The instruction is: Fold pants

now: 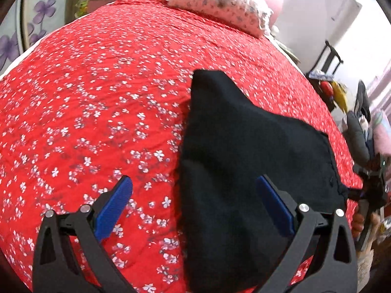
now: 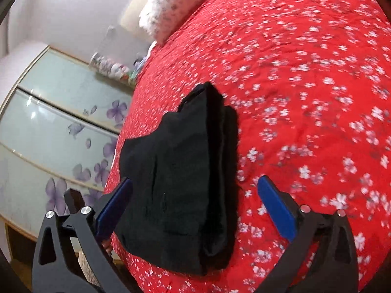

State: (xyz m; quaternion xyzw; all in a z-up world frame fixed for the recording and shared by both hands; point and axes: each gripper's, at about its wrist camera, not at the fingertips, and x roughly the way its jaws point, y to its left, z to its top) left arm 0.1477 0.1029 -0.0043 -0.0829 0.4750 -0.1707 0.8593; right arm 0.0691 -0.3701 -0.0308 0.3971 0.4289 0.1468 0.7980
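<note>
Black pants lie folded in a compact stack on the red flowered bedspread, near the bed's edge. In the right wrist view the pants show several stacked layers along their right side. My left gripper is open above the pants' near left part, holding nothing. My right gripper is open above the pants' near end, holding nothing. The right gripper also shows in the left wrist view at the bed's right edge.
A flowered pillow lies at the head of the bed. A wardrobe with purple flower panels stands beside the bed. A cluttered stand is at the right of the bed. Bedspread stretches wide beside the pants.
</note>
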